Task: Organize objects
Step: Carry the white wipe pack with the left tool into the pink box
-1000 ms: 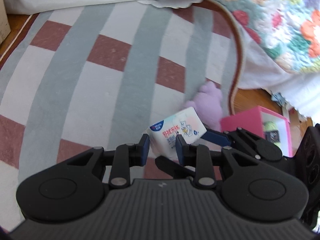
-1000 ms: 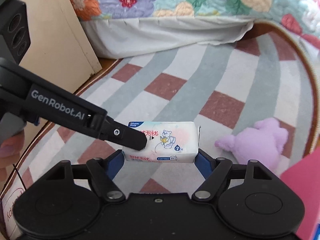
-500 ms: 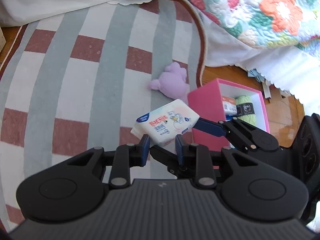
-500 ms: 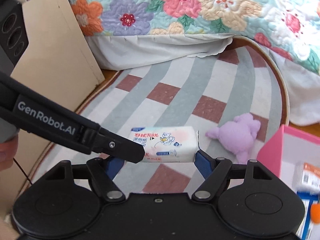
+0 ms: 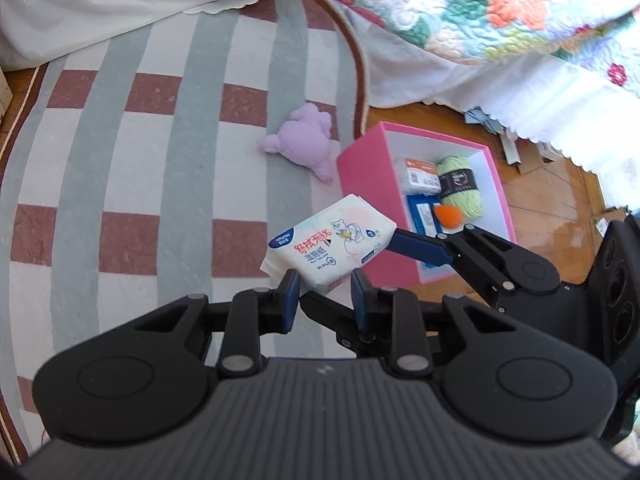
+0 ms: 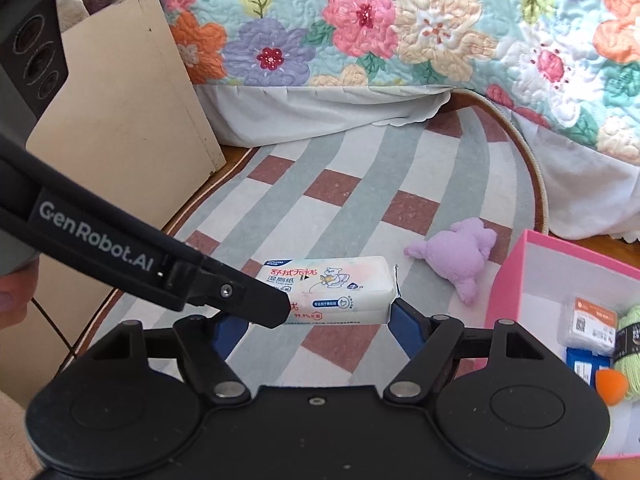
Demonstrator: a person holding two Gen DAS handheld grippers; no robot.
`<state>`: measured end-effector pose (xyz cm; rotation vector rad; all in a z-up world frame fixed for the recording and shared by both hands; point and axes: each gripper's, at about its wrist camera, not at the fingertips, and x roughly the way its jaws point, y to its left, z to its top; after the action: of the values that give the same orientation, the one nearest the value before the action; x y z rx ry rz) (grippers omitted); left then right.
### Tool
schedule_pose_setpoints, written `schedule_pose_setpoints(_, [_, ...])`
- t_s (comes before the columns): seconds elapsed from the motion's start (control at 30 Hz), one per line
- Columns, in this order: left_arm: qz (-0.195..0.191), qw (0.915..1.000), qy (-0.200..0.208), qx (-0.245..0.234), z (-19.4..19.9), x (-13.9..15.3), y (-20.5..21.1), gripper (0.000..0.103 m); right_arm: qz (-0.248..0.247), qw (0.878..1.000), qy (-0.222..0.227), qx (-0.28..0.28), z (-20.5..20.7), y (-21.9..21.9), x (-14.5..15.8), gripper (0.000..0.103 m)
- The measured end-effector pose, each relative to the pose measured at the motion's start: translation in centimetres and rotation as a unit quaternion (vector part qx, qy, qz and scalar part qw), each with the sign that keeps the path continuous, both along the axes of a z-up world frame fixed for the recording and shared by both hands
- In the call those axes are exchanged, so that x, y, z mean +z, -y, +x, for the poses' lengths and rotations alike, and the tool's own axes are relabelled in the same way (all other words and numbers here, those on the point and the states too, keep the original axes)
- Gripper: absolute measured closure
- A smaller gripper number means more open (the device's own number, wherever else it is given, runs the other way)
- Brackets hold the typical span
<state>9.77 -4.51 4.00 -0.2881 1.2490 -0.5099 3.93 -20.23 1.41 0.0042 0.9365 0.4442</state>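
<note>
Both your grippers tilt down over the striped rug point(image 6: 352, 176). Your right gripper point(image 6: 316, 322) spreads its fingers wide and clamps the wet-wipes pack point(image 6: 332, 286) end to end, aloft beside the pink box point(image 5: 368, 184). Your left gripper point(image 5: 325, 296), fingers nearly closed, pinches the pack's near edge.

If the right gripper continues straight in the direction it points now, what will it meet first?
The right gripper holds the wipes pack lengthwise. Beyond the pack, the line seems to reach the striped rug first; depth is unclear.
</note>
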Motion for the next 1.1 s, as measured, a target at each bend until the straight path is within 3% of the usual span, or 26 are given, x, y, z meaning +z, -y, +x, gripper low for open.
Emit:
schedule_pose_setpoints(0.53, [0.013, 0.9978, 0.030, -0.059, -3.8, 3.1, 2.4, 0.077, -0.011, 1.000, -0.005, -0.015, -4.1, 0.9, 2.8, 0.023])
schedule_pose_setpoints(1.1, [0.025, 0.9930, 0.029, -0.111, -6.0, 3.3, 6.9, 0.077, 0.005, 0.998, -0.046, -0.050, -6.4, 4.5, 2.4, 0.023])
